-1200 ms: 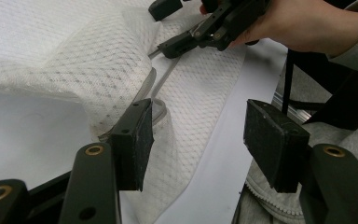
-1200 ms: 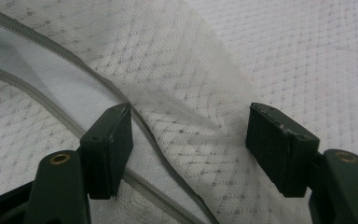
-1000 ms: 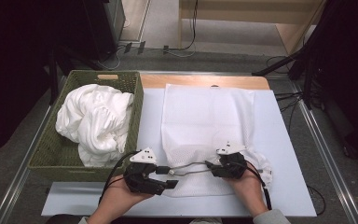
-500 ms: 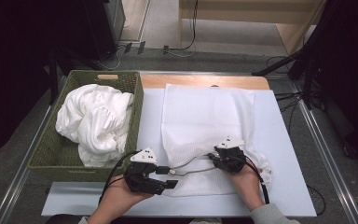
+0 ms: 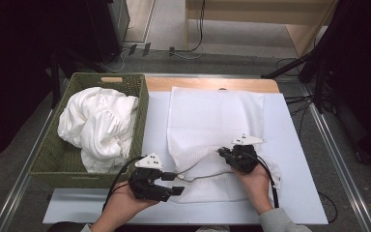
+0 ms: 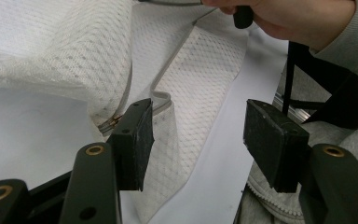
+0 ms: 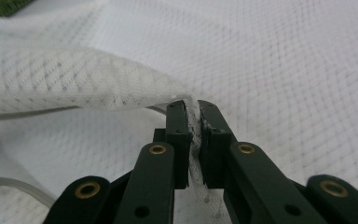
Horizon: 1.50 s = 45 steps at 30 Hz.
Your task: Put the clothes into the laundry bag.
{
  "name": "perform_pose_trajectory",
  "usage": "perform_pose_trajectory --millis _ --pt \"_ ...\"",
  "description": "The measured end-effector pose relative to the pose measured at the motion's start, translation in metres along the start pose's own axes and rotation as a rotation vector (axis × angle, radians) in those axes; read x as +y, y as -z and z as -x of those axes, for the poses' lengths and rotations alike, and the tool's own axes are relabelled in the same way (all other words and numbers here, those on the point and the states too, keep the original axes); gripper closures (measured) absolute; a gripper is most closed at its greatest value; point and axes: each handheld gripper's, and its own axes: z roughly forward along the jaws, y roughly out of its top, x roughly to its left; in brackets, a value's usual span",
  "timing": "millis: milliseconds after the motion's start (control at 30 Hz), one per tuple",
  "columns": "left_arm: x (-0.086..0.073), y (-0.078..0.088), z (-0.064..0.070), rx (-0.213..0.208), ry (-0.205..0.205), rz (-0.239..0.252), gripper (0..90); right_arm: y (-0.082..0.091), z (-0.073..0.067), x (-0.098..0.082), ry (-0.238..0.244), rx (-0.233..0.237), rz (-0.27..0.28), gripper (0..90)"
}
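A white mesh laundry bag (image 5: 212,121) lies spread flat on the pale sheet covering the surface (image 5: 294,193), to the right of a green woven basket (image 5: 46,157) that holds a heap of white cloth (image 5: 99,125). The bag's near edge is raised off the sheet at one point, forming a ridge that runs left from the right hand-held gripper (image 5: 222,153). In the right gripper view, the right hand-held gripper (image 7: 193,109) has its jaws pressed together on a thin fold of the mesh laundry bag (image 7: 284,70), with the fabric pinched between the two pads and rising into a peak just above them. A grey zipper band (image 7: 32,114) runs along the underside of the lifted fold. The left hand-held gripper (image 5: 174,186) sits low at the near left of the bag, beside the basket's front corner, held in the person's left hand (image 5: 121,208). In the left gripper view, the left hand-held gripper (image 6: 198,133) has its jaws spread wide apart and grips nothing; its left pad rests against the mesh laundry bag (image 6: 65,51) close to a small metal zipper pull (image 6: 114,122), where the zipper band (image 6: 158,98) curves round the bag's corner. The right pad stands clear of the fabric, over the bare sheet. The person's right hand (image 6: 279,18) appears at the top of that view, with a grey sleeve (image 6: 354,51) below it.
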Motion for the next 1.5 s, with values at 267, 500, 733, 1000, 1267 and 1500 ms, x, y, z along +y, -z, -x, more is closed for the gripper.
perform_pose_trajectory --millis 267,500,733,1000,1267,1500 --pt "-0.001 0.000 0.000 -0.005 0.001 0.008 43.0 0.012 0.000 0.009 0.002 0.025 0.050 84.8" --pt "-0.004 0.002 0.000 0.001 0.009 0.014 43.1 0.022 -0.001 0.021 -0.013 0.062 0.098 86.4" --pt "-0.008 0.004 0.000 0.011 0.018 0.024 43.1 0.036 -0.008 0.037 0.002 0.102 0.144 89.5" --pt "-0.010 0.006 0.001 0.019 0.024 0.035 43.1 0.048 -0.016 0.052 0.026 0.133 0.171 89.7" --pt "-0.011 0.007 0.000 0.031 0.037 0.059 43.4 0.061 -0.015 0.056 0.021 0.170 0.203 89.7" --pt "-0.003 0.012 0.004 0.033 0.016 0.034 42.8 0.045 -0.010 0.044 0.019 0.203 0.125 89.5"
